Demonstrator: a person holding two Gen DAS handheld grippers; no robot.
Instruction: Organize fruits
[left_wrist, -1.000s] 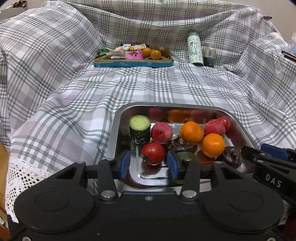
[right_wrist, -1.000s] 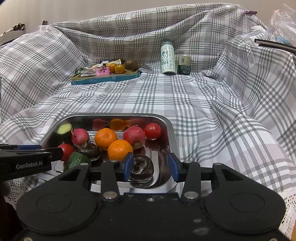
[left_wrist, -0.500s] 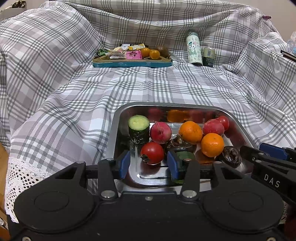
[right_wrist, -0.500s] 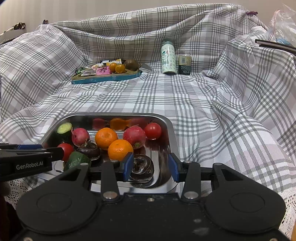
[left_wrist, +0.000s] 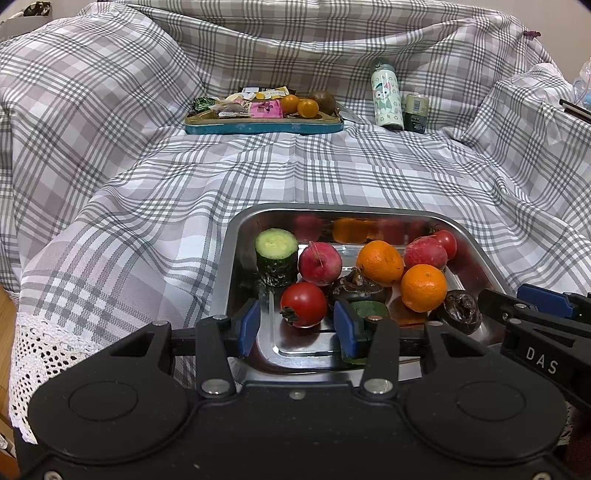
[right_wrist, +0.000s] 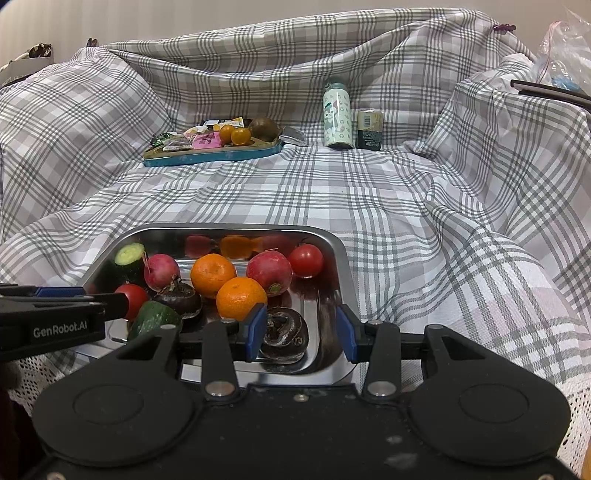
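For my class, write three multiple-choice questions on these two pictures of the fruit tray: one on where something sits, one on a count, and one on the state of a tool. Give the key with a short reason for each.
1. Where does the upright cucumber piece stand in the steel tray?
A. far left corner
B. near right corner
C. outside the tray

2. How many oranges lie in the steel tray?
A. one
B. two
C. four

3. What is the state of the left tool?
A. shut on a tomato
B. open, holding nothing
C. shut on the tray rim

Key:
1 A: it stands by the tray's far left wall.
2 B: one orange and a second orange show.
3 B: its fingers stand apart, with the tomato beyond them, ungripped.
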